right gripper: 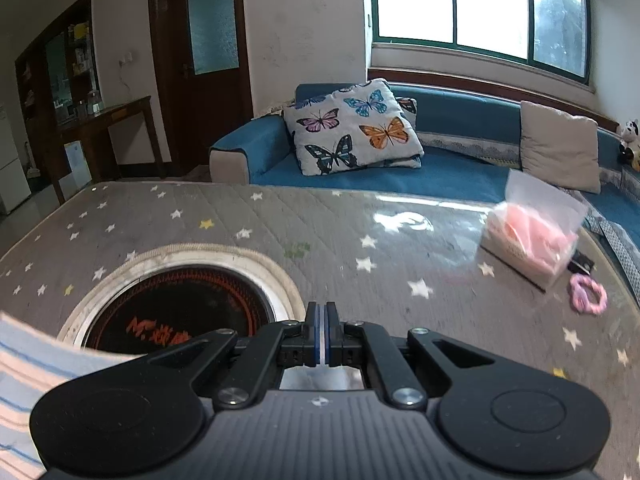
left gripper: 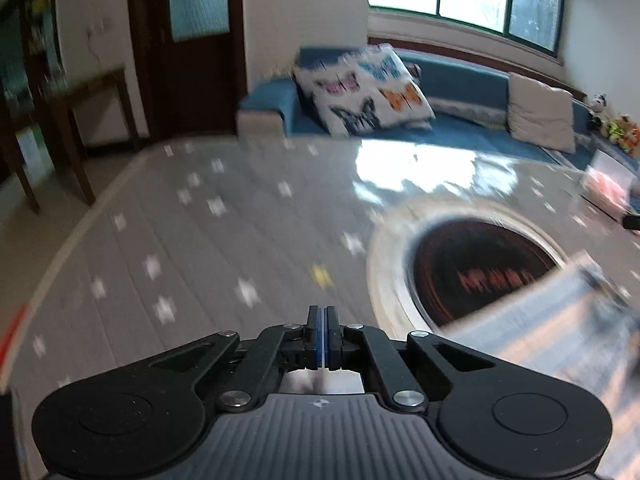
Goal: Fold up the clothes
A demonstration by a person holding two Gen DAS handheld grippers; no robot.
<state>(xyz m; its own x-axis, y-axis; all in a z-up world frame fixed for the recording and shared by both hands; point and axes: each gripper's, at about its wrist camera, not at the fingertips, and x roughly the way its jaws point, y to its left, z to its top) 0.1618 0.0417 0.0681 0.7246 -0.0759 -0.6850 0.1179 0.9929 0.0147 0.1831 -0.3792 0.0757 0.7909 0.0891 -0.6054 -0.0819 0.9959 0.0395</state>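
A pale striped garment lies on the grey star-patterned table cover (right gripper: pixel 304 216). It shows at the lower right of the left wrist view (left gripper: pixel 532 332) and at the lower left of the right wrist view (right gripper: pixel 28 376). My left gripper (left gripper: pixel 321 316) is shut with nothing between its pads, above the table to the left of the garment. My right gripper (right gripper: pixel 321 312) is also shut and empty, above the table to the right of the garment. The left wrist view is motion-blurred.
A round black burner with a metal rim (right gripper: pixel 180 312) is set into the table; it also shows in the left wrist view (left gripper: pixel 480 272). A tissue box with a pink bag (right gripper: pixel 532 236) and a pink hair tie (right gripper: pixel 588 300) lie at the right. A blue sofa (right gripper: pixel 460 160) stands behind.
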